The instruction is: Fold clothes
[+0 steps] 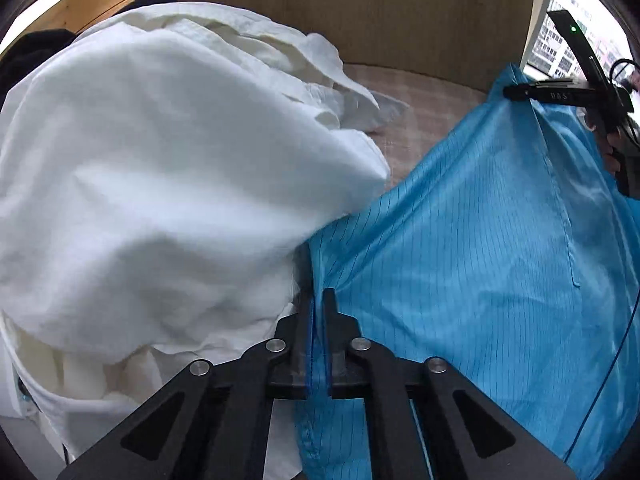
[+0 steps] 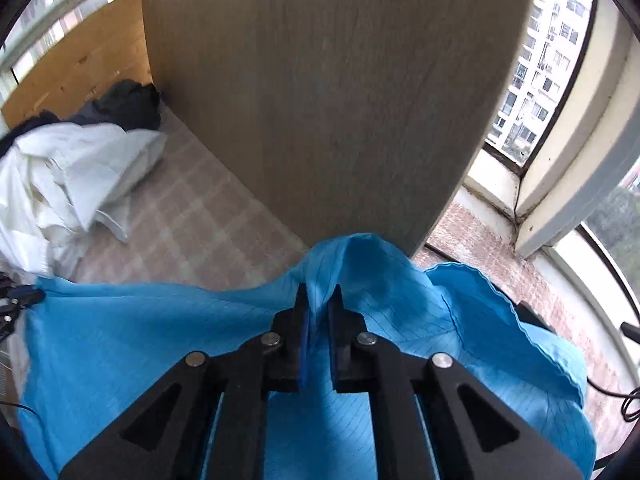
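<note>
Blue garment (image 1: 480, 240) hangs stretched between both grippers: left gripper (image 1: 319, 300) clamps one edge between its jaws, right gripper (image 2: 319, 296) pinches another, above the checkered bed (image 2: 192, 216) beside white clothes (image 1: 160, 184).

It was a home bedroom — a checked mattress (image 2: 192, 232) lay against a wooden headboard (image 2: 336, 100), crumpled laundry (image 2: 72, 176) heaped at its left, a window (image 2: 532, 80) onto apartment blocks at its right.

Blue pinstriped garment (image 1: 480, 240) held stretched (two corners pinched), perhaps a coat
</note>
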A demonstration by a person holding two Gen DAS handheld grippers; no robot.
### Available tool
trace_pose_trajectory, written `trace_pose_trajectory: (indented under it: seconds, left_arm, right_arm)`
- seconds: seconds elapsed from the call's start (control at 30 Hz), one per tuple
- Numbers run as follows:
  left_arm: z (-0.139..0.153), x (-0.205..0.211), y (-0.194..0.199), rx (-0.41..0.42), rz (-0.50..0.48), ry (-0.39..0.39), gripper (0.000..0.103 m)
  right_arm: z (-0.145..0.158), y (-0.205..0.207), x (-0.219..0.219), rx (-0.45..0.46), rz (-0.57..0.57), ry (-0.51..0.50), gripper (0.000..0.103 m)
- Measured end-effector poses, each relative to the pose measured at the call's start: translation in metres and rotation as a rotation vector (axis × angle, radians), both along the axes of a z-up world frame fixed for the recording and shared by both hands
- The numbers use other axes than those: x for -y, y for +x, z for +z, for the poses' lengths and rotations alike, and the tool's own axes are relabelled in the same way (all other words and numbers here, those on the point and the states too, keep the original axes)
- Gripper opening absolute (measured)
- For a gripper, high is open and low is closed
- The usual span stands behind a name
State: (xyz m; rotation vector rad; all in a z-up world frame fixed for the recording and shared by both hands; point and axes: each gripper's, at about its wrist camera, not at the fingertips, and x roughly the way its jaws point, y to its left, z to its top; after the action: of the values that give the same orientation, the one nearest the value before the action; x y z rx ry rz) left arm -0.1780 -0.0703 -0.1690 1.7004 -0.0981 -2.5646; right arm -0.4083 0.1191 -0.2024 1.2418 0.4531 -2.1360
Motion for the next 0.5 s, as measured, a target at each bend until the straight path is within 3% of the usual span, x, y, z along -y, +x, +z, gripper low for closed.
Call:
trace_pose_trajectory:
  seconds: [0.13,0.2,0.3,0.37,0.43,0.5]
  left_arm:
    - [0.030,-0.009,0.026,-0.058,-0.036,-0.051,0.011]
    - [0.047,-0.014,0.048,-0.078,-0.061,-0.054,0.016]
    - [0.060,-0.023,0.083,-0.082,-0.102,0.012,0.017]
    - [0.060,-0.030,0.108,-0.074,-0.136,0.059,0.017]
    - [0.046,-0.041,0.127,-0.046,-0.155,0.135,0.017]
    - [0.026,-0.053,0.144,0.005,-0.177,0.211,0.017]
  right_arm:
    - [-0.012,0.004,0.008,-0.086,0.022,0.117,0.008]
    - [-0.004,0.006,0.005,-0.070,0.002,0.119,0.017]
    - [0.024,0.016,-0.011,-0.039,-0.043,0.072,0.027]
    - [0.046,0.034,-0.024,-0.073,-0.078,0.064,0.028]
    - [0.068,0.063,-0.029,-0.114,-0.067,0.011,0.028]
    - [0.077,0.090,-0.022,-0.066,0.002,-0.087,0.028]
